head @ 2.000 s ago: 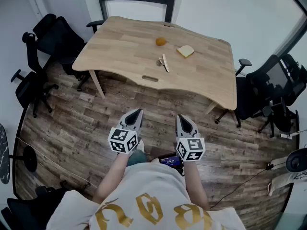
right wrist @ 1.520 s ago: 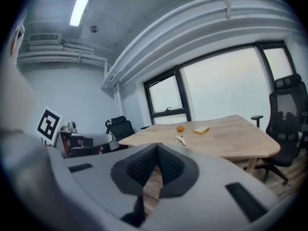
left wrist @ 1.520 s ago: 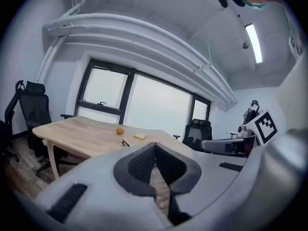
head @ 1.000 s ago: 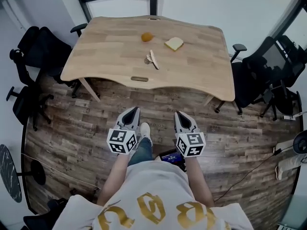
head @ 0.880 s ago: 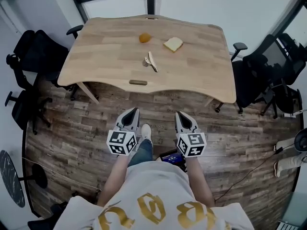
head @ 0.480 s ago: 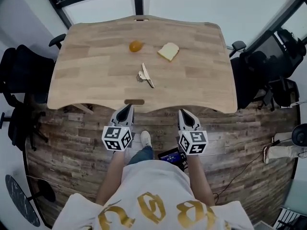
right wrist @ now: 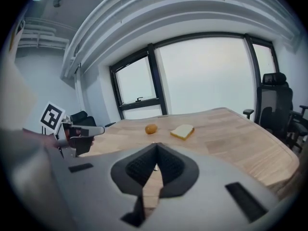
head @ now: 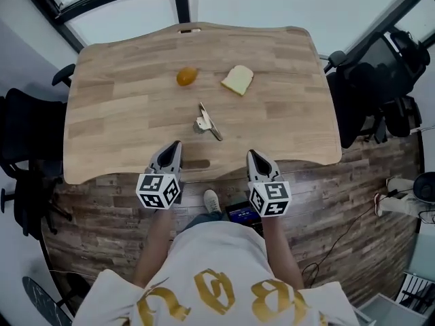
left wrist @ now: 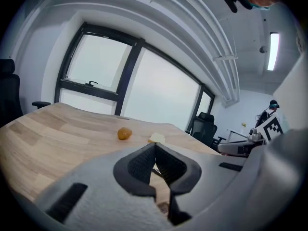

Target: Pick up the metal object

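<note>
Ahead, the metal object [head: 207,121] lies between the left gripper [head: 176,145] and right gripper [head: 251,154].

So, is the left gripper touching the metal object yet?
Apart. In the head view the left gripper, shut and empty, is at the near edge of the table, with bare wood between it and the metal object.

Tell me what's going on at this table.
A person stands at the near edge of a wooden table with a gripper in each hand. The left tongs and the right tongs are both shut and empty, with their tips just over the table's near edge. The metal object lies untouched a little ahead, between the two. Farther back are an orange round item and a slice of bread.
</note>
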Motion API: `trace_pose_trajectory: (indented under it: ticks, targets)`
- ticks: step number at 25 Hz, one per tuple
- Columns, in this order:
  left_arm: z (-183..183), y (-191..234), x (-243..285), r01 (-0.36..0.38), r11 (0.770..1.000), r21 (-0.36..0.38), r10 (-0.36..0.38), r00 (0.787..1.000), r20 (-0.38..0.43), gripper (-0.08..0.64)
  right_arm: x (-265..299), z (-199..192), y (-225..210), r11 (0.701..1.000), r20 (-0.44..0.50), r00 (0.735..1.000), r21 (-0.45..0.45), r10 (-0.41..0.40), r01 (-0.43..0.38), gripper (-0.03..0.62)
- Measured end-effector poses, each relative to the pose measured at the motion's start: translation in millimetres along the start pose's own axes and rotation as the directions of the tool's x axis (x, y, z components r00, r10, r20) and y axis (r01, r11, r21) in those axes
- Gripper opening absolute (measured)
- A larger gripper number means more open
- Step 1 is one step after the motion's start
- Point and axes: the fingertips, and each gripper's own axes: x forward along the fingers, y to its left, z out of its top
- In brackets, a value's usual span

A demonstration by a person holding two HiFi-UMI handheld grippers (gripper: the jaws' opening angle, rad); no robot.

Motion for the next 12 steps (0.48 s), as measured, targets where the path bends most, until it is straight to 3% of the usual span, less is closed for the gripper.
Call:
trace_pose_trajectory:
  ticks: [5, 12]
  targets:
    - [13.9, 8.9, 18.9, -0.018, 1.000, -0.017, 0.019, 0.999, 0.029, 0.020, 11.3, 9.3, -7.0, 1.000, 0.011, 1.000, 0.010, -0.020, 0.020, 0.011]
    - [18.4, 12.4, 41.3, -0.008, 1.000, -0.029, 0.008, 1.000, -0.001, 0.020, 42.4, 28.1, 2.9, 0.999, 0.040, 0.998, -0.024, 0.039, -0.038, 0.011]
